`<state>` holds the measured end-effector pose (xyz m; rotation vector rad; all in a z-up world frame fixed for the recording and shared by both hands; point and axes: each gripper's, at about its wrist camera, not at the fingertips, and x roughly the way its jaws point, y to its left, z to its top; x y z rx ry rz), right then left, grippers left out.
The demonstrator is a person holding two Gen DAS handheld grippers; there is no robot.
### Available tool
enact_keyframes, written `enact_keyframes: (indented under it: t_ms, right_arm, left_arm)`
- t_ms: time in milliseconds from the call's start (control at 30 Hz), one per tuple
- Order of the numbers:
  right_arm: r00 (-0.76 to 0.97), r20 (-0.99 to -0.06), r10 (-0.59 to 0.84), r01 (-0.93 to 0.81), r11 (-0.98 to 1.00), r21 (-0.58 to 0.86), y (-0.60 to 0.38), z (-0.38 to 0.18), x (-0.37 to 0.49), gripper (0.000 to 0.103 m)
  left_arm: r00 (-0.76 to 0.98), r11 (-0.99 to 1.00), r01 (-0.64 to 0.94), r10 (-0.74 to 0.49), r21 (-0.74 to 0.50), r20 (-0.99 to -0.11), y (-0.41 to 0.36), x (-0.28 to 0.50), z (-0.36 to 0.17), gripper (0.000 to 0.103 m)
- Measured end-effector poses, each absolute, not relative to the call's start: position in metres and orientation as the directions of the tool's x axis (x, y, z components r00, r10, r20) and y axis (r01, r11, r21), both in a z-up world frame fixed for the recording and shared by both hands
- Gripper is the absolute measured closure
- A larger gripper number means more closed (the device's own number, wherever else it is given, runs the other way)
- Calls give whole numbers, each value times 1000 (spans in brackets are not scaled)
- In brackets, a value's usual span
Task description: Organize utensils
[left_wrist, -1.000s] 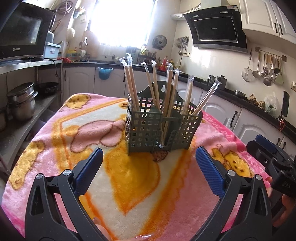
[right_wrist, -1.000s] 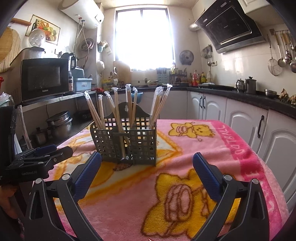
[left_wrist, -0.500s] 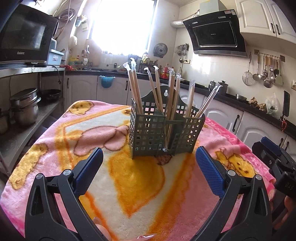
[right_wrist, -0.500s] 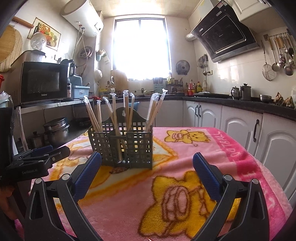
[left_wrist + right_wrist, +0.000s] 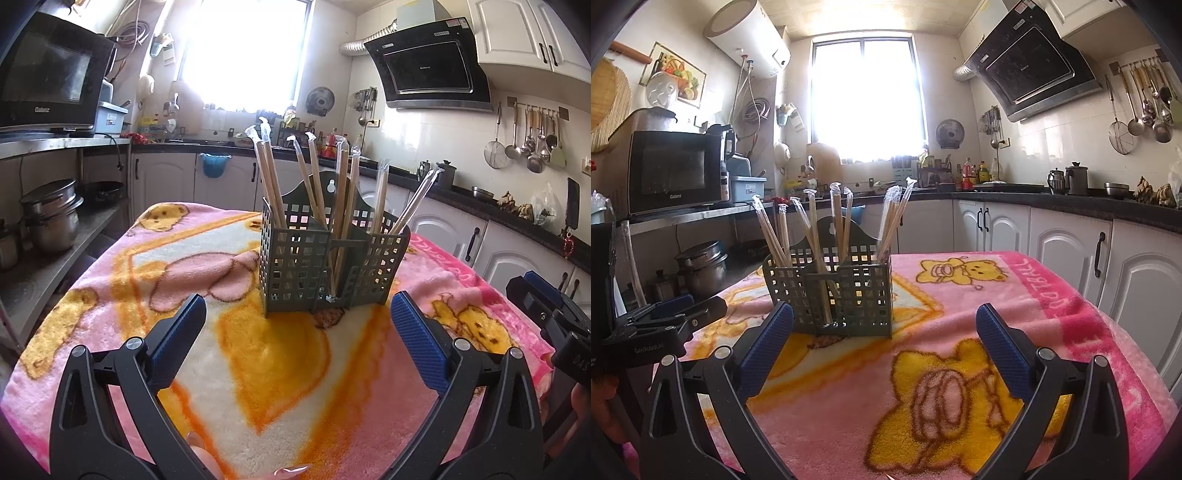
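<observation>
Left wrist view: a steel pot stack [image 5: 50, 218] is seen on a shelf at the far left, then the left gripper [image 5: 295, 332], whose fingers [image 5: 177, 341] are spread wide with nothing between them, ribbed blue pads on black frames. Beyond them, near the middle of the table [image 5: 110, 280], stands the caddy [image 5: 325, 266], a grey-green plastic holder with square-gridded walls and an arched back plate, divided into compartments. Wrapped chopsticks [image 5: 341, 184], slim pale wooden pairs in clear crinkled sleeves, are stood upright or leaning in several of those compartments; none are seen lying loose on the fleecy pink and yellow cartoon blanket [image 5: 280, 369] that covers the table. At the right edge part of the other tool is glimpsed. In the right wrist view the caddy [image 5: 831, 295] is seen left of centre and the right gripper [image 5: 884, 328] is likewise released, its fingers [image 5: 997, 339] wide apart and holding nothing, poised above the blanket near the caddy without touching it. The sorting is judged to be finished or nearly so. Any further move would seemingly call for a gentle, narrow pinch on a slippery sleeve, since the light caddy could tip on the soft pile.
</observation>
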<state>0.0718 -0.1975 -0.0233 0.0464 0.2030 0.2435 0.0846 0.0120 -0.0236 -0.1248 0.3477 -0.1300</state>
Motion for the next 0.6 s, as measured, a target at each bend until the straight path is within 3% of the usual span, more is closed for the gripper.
enact_keyframes:
  t_ms: [600]
  right_arm:
    - [950,-194,243,-234,970,71,-198,-24,72,7]
  left_arm:
    - [932,984,104,-147,-142,-331,13,85,-24,10]
